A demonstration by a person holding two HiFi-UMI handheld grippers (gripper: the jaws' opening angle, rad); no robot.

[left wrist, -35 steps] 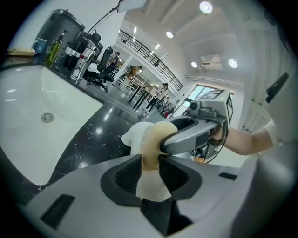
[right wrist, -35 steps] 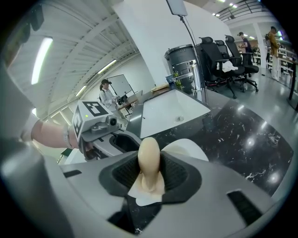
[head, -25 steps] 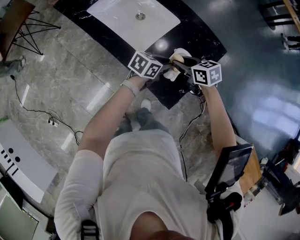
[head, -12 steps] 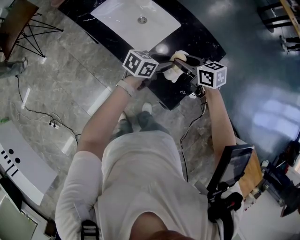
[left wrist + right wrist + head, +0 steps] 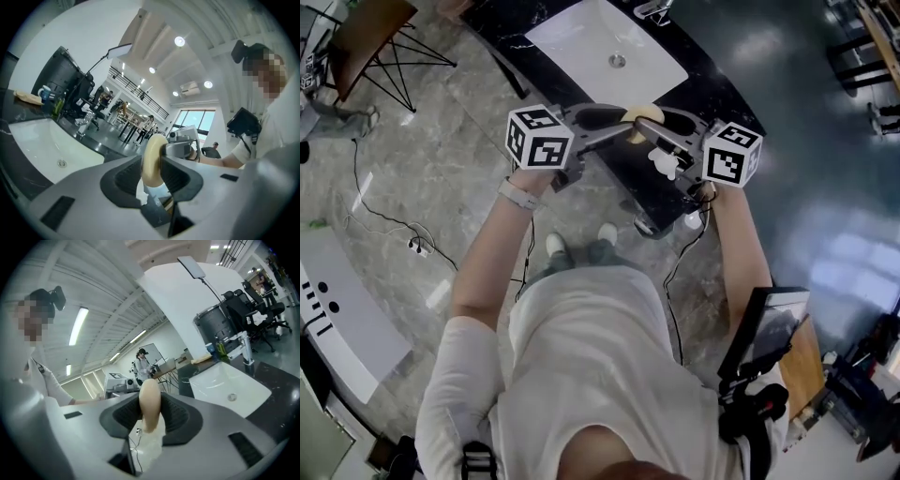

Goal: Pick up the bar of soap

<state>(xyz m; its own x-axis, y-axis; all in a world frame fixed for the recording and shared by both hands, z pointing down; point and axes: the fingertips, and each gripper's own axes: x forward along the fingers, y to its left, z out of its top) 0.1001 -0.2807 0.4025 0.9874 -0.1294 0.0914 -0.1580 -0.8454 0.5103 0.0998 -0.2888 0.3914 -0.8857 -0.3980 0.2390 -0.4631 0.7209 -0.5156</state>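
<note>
The bar of soap (image 5: 642, 117) is a pale yellow oval, held in the air over the black counter (image 5: 717, 94). My left gripper (image 5: 628, 122) reaches in from the left and my right gripper (image 5: 651, 128) from the right, and both are shut on it. In the left gripper view the soap (image 5: 153, 158) stands on edge between the two pads, with the gripper (image 5: 152, 164) clamped on it. In the right gripper view the soap (image 5: 150, 401) is likewise pinched in the gripper (image 5: 150, 408).
A white basin (image 5: 605, 52) is set in the counter, with a tap (image 5: 652, 7) behind it. A small white object (image 5: 664, 161) lies on the counter below the soap. Cables (image 5: 403, 234) run over the marble floor, and a chair (image 5: 380, 37) stands at the left.
Both grippers have lifted with the soap, which now sits apart from the white object on the counter. The left gripper's cube has shifted left and the head view has swung toward the basin.
</note>
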